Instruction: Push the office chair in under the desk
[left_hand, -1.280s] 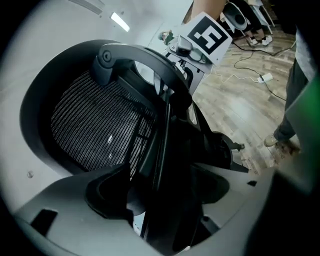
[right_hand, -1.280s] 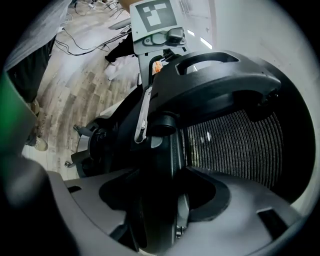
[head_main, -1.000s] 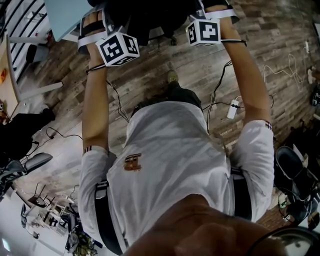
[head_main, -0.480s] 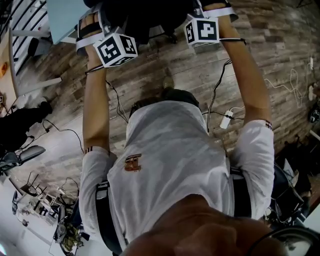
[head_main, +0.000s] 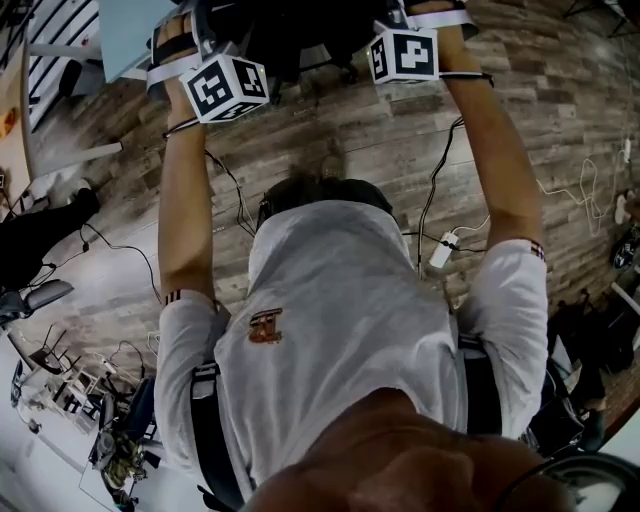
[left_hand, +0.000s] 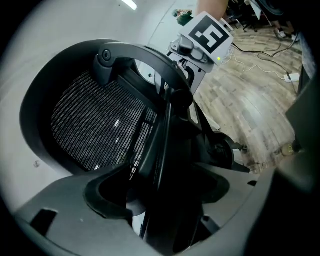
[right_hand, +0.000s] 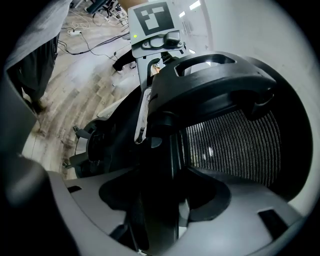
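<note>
Left gripper (left_hand: 159, 200): mine, jaws clamped on the black frame of the office chair (left_hand: 95, 125) backrest | Right gripper (right_hand: 159, 200): mine, jaws gripping the same backrest on its other side | Chair: at arm's length ahead, on plank floor (head_main: 560, 120), beside pale desk top (head_main: 125, 35) | Floor: white power strip (head_main: 442, 250), cables.

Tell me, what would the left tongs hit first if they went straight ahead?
The chair: its back frame stands between the left tongs, which look closed on it, so they'd only push it.
</note>
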